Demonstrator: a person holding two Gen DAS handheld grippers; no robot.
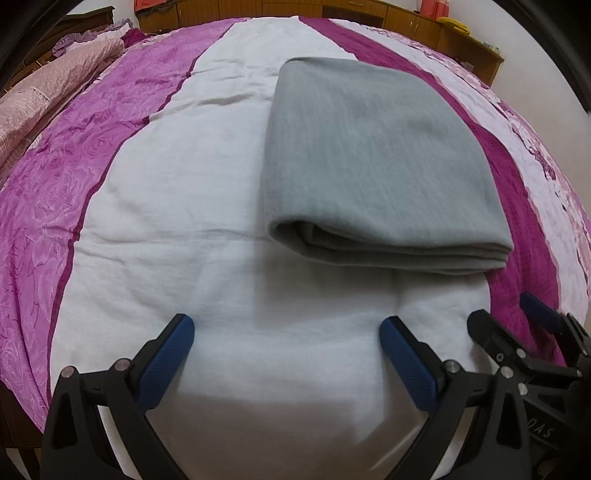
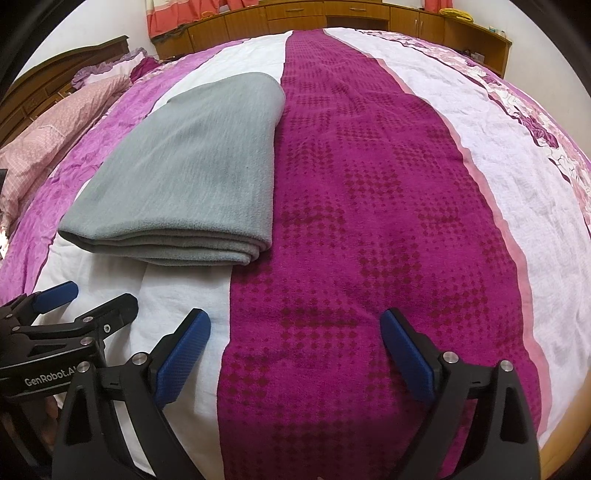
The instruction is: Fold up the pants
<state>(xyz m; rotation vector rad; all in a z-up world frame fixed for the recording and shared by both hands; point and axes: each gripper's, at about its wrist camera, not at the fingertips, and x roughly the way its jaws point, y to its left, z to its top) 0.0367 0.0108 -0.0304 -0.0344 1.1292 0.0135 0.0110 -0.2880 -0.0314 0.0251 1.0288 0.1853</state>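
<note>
- Your left gripper [image 1: 286, 332] sits nearest the lens, blue-padded fingers [image 1: 168, 360] spread wide with nothing between them, poised over the white stripe of the bedspread [image 1: 147, 221]
- Your right gripper [image 2: 295, 328] is just beside it, likewise agape and empty, above the dark magenta patterned band
- Ahead of both lie the grey pants [image 1: 376, 158], folded into a flat rectangular stack, layered edges facing you
- The stack rests mostly on the white stripe, its right edge along the magenta band, apart from both grippers
- Wooden cabinets [image 2: 332, 14] line the far wall
</note>
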